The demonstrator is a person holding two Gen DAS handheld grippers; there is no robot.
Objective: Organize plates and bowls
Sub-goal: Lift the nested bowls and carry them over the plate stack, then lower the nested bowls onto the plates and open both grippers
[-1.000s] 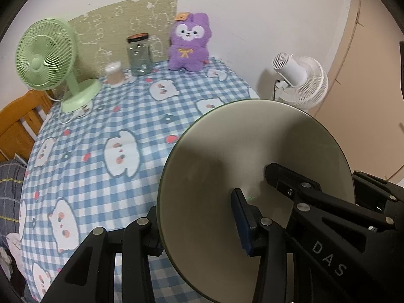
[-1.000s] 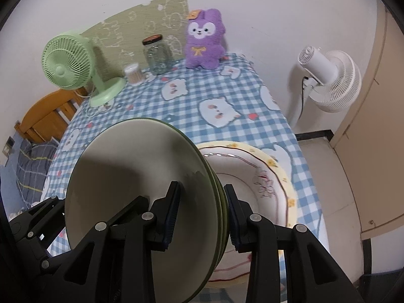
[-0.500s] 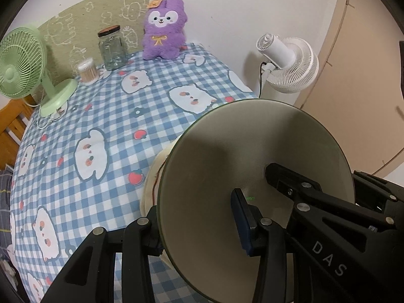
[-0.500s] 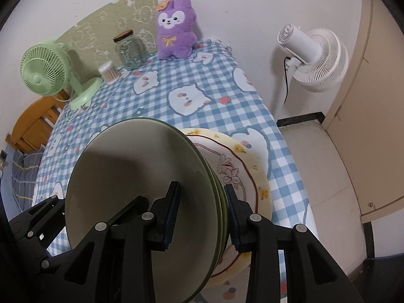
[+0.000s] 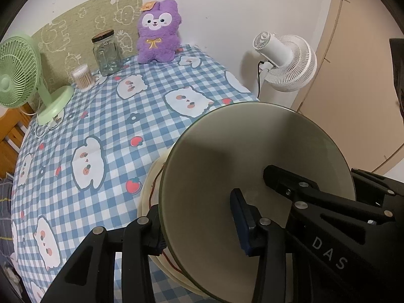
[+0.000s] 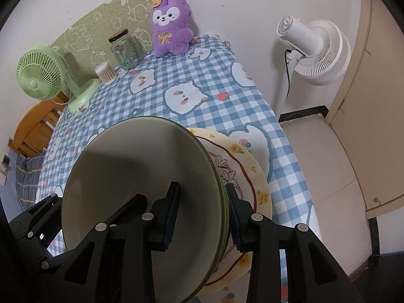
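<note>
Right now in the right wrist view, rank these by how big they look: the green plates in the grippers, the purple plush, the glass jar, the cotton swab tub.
1. green plates, though nearness to the camera inflates them
2. purple plush
3. glass jar
4. cotton swab tub

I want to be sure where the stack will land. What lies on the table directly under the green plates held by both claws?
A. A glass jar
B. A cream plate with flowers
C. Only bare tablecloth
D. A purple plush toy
B: the cream flowered plate shows just beneath the green plates.
</note>
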